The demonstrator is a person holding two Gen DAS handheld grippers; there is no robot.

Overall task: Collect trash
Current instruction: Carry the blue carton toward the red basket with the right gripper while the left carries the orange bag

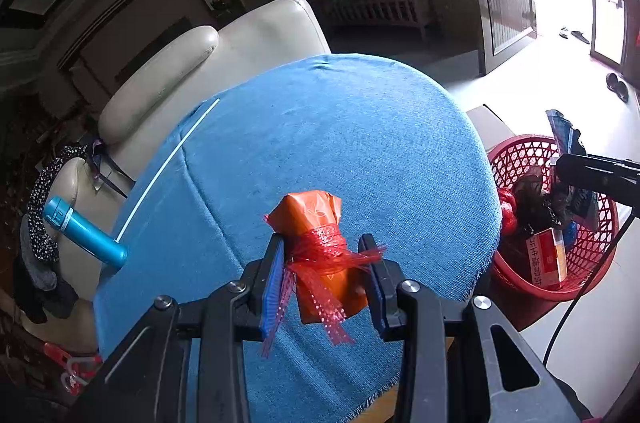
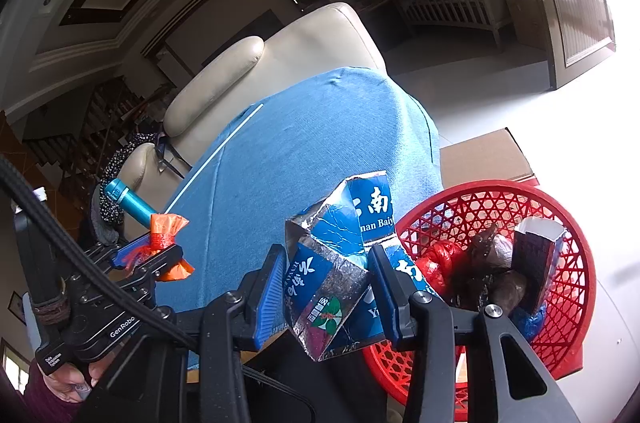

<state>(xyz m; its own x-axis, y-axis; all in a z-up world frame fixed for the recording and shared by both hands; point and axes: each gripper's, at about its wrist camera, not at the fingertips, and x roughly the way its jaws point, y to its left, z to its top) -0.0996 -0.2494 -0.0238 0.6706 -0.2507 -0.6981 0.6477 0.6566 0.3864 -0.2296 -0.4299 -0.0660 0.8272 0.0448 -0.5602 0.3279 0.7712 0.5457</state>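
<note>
1. Two grippers in view. Left gripper [image 1: 326,279] clenched on one orange packet [image 1: 320,219], bound at its waist with red mesh netting [image 1: 324,255]; packet held above the blue cloth [image 1: 320,143], long axis running up and away from the camera, tilted slightly right, top end pointing at the far edge of the cloth.
2. Right gripper [image 2: 328,287] clenched on one crushed blue carton [image 2: 340,247] with white lettering and a silver lining; long axis slanting from lower left near the camera to upper right, just beside the basket rim.
3. One red basket [image 2: 576,263] on the floor to the right of the cloth, holding one red-and-white box [image 1: 546,257], one open-topped dark carton [image 2: 538,255], one red bag [image 2: 440,263] and dark crumpled wrappers, too tangled to count.
4. One white straw [image 1: 168,167] lying on the cloth, pointing toward its far left edge.
5. One teal bottle [image 1: 84,231] lying at the left edge of the cloth.
6. One cream armchair [image 1: 240,39] beyond the cloth.
7. One cardboard box [image 2: 488,155] behind the basket.
</note>
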